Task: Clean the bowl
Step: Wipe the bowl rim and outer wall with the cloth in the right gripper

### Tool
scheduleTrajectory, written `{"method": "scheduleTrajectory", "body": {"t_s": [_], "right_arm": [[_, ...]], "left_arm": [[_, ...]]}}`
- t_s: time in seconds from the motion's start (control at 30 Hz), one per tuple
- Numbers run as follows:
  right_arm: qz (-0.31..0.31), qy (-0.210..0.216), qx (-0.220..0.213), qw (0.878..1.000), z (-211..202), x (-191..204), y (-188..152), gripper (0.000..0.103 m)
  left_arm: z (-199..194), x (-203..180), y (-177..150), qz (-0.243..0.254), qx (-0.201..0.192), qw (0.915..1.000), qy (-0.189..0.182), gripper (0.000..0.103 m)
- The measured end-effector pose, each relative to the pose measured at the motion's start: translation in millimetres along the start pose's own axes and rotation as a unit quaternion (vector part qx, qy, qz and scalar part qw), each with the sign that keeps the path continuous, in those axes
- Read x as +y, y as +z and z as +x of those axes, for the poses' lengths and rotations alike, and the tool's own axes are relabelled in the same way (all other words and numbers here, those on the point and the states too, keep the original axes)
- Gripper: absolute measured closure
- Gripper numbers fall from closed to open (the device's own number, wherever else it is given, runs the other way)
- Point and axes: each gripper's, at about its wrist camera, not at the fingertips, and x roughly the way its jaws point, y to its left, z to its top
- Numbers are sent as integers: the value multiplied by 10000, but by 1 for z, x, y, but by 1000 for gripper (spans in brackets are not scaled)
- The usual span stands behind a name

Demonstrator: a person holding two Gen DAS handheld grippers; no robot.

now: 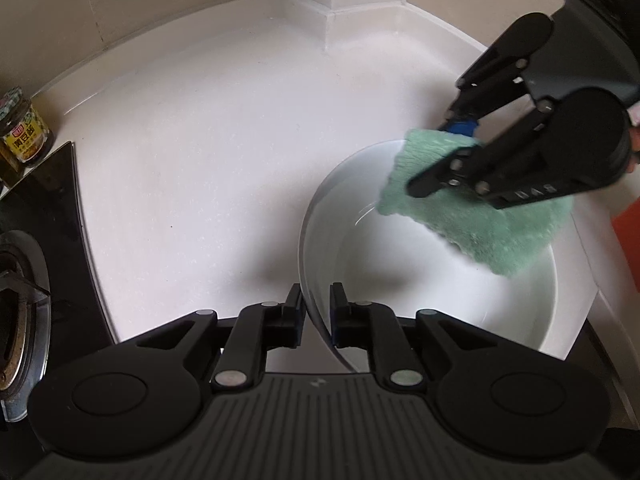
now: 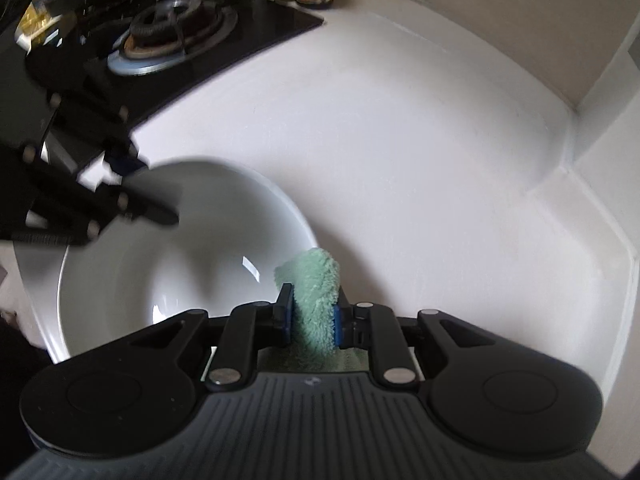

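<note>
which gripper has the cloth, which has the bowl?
The right gripper pinches the green cloth. The left gripper clamps the white bowl at its rim, one finger inside and one outside.

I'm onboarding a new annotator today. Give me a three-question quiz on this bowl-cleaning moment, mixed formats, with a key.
1. True or false: the left gripper clamps the rim of the white bowl.
2. What does the right gripper hold? A) sponge B) green cloth C) brush
3. Fill in: the jar with the checked lid stands beside the gas ____.

Key: 1 true; 2 B; 3 stove.
</note>
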Motion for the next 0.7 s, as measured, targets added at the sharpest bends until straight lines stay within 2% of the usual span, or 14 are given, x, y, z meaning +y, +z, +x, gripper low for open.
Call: {"method": "scheduleTrajectory", "body": {"t_s": [0.17, 0.3, 0.47, 0.7], "right_arm": [[916, -1, -112, 9957, -11, -8, -20, 89], [1713, -67, -185, 9850, -21, -5, -47, 89], [1750, -79, -174, 9844, -26, 3, -60, 89], [1672, -149, -329, 9853, -29, 0, -54, 89]], "left_arm": [[2, 3, 1, -323, -141, 9994, 63, 97], [4, 2, 3, -279, -139, 9995, -6, 96], [5, 0, 6, -53, -35, 9999, -141, 96], [6, 2, 7, -46, -15, 9998, -213, 97]]}}
